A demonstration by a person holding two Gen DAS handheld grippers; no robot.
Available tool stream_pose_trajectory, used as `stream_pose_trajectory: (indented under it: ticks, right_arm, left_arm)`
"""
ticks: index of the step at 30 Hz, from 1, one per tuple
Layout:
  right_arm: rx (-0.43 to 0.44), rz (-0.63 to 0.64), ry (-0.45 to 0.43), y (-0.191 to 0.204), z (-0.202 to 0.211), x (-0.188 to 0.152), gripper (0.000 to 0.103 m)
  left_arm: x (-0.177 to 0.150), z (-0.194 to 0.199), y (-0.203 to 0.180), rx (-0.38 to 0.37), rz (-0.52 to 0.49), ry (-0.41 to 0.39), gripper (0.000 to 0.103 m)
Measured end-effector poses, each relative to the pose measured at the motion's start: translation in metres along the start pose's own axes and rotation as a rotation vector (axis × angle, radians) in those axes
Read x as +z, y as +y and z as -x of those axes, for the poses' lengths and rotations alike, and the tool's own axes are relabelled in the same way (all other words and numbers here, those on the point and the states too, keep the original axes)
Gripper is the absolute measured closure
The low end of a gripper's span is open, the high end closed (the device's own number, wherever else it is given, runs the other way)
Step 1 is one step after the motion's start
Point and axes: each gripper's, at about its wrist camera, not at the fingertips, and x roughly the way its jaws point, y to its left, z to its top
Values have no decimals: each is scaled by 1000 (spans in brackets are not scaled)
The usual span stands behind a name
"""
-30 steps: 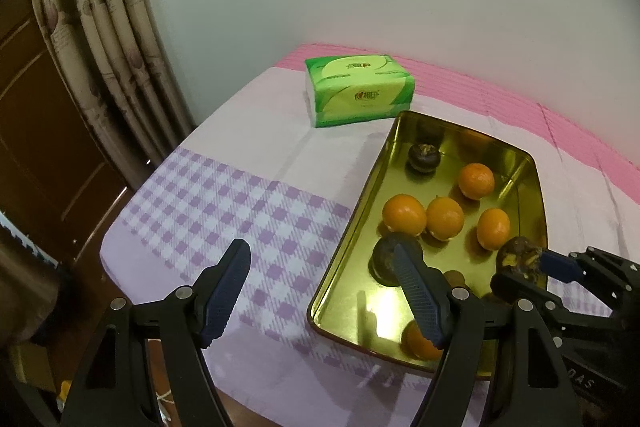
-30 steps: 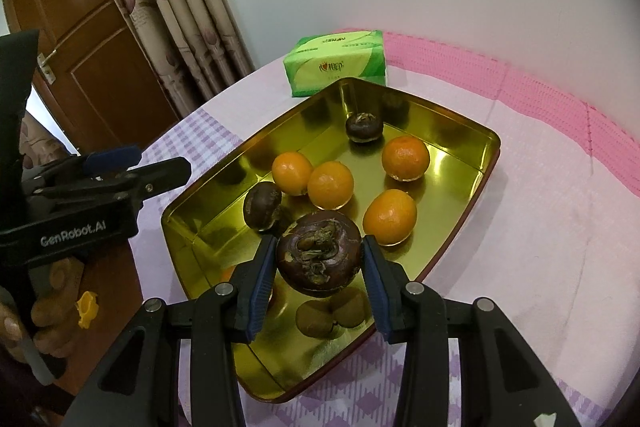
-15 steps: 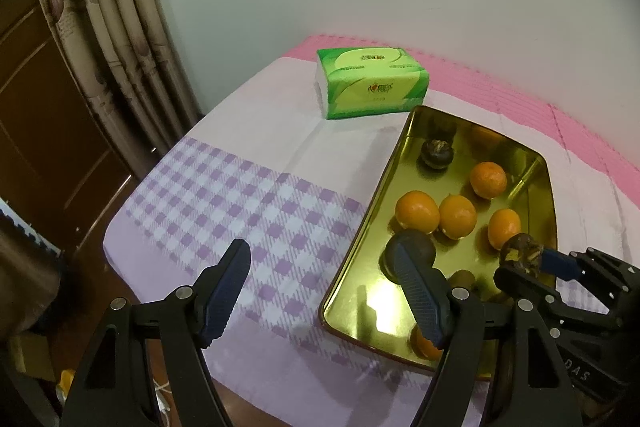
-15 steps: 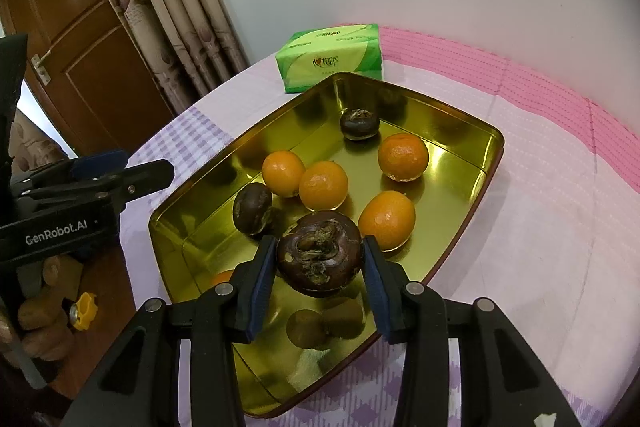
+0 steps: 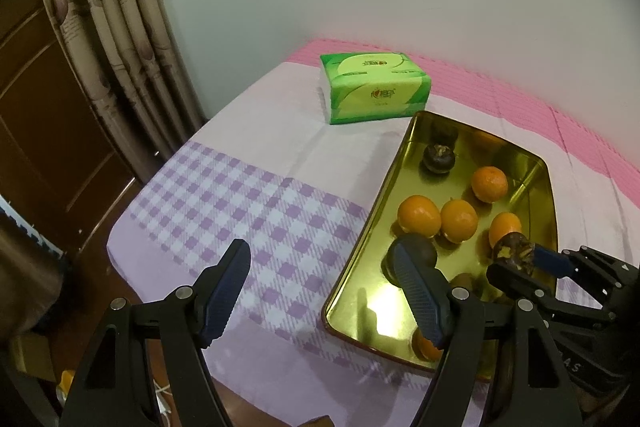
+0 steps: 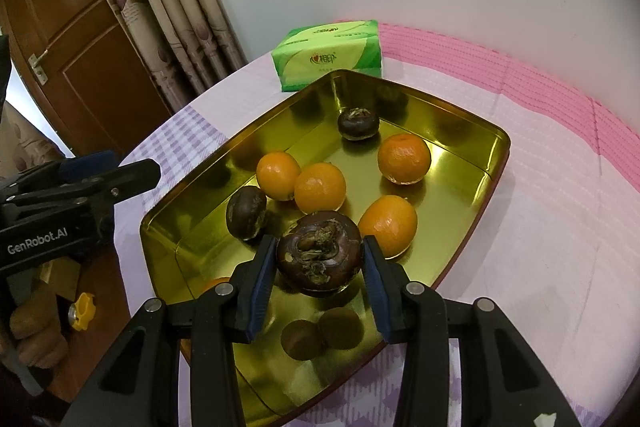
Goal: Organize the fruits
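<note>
A gold metal tray [image 6: 494, 163] [image 5: 360, 247] holds several oranges [image 6: 320, 187] [image 5: 459, 219] and two dark mangosteens [image 6: 358, 123] [image 6: 246, 211]. My right gripper [image 6: 319, 259] is shut on a third dark mangosteen [image 6: 320, 251] and holds it above the tray's near half; it also shows in the left wrist view [image 5: 514, 253]. My left gripper [image 5: 324, 287] is open and empty, low over the checked cloth at the tray's left edge.
A green tissue pack [image 5: 374, 93] [image 6: 328, 55] lies behind the tray. The table has a lilac checked and pink cloth [image 5: 248, 203]. Curtains [image 5: 120, 39] and a brown door [image 6: 76, 39] stand to the left, past the table edge.
Both grippers have drawn back and to the left a little, so the tray and tissue pack shift right in the left wrist view. The right gripper keeps its hold on the mangosteen.
</note>
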Motion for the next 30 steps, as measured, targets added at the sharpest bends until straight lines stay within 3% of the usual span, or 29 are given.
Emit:
stream_pose_trajectory:
  ticks: [14, 24, 30]
  right_arm:
    - [-10, 38, -60, 13, 15, 4, 62]
    - [-38, 35, -135, 18, 52, -7, 50]
    - [-62, 38, -178, 21, 79, -19, 45]
  left_arm:
    - [1, 4, 0, 3, -5, -10, 28]
    - [1, 17, -5, -28, -13, -36, 28]
    - [3, 37, -12, -56, -33, -92, 28]
